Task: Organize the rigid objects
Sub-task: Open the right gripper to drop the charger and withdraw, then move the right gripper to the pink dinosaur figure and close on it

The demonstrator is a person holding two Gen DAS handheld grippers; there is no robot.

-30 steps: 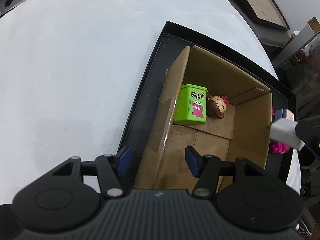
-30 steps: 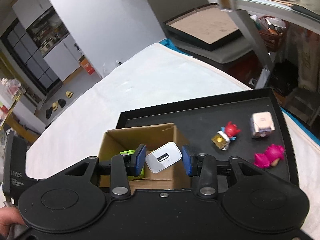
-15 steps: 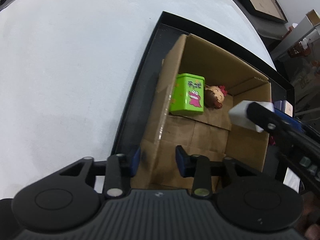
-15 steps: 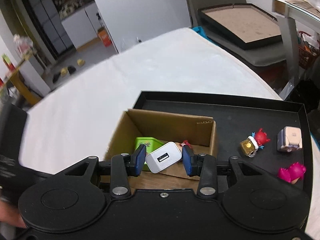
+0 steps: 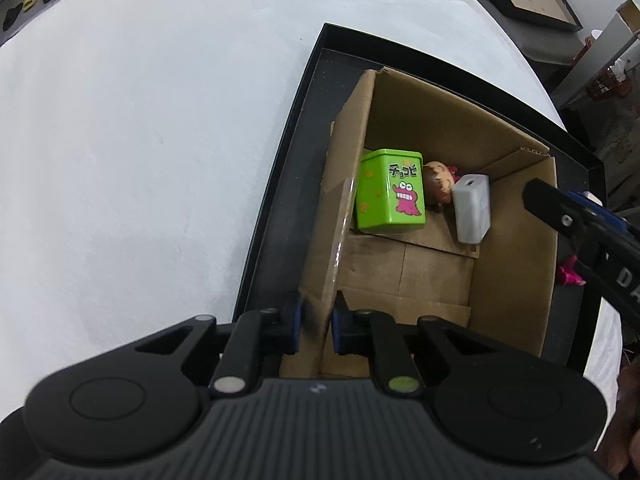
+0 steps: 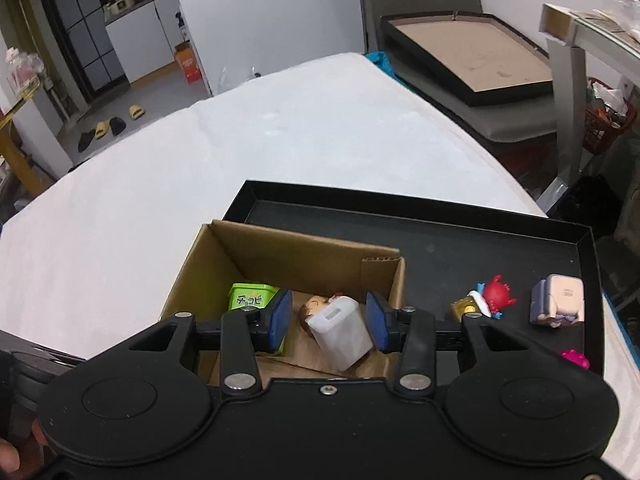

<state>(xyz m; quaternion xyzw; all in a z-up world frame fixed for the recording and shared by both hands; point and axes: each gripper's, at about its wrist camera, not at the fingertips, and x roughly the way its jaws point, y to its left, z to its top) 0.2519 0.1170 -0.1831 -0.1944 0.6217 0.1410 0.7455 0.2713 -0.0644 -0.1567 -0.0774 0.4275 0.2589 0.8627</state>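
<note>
Right gripper [image 6: 327, 322] fingers spread wide above the cardboard box [image 5: 516, 280], white USB charger [image 5: 473, 213] lying inside, free of both pads!
Left gripper [image 5: 316, 322] pinches the box's near wall. Charger sits beside the green tin [image 5: 390, 192] and doll head [image 5: 438, 184]. Next call, I'd say: red crab figure [image 6: 496, 294] on the black tray [image 6: 440, 248], atop a white tabletop [image 6: 200, 160]; cabinets, slippers behind.

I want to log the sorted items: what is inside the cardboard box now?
Inside the box are a green tin, a white charger and a doll between them. The doll is mostly covered; only its head shows.
</note>
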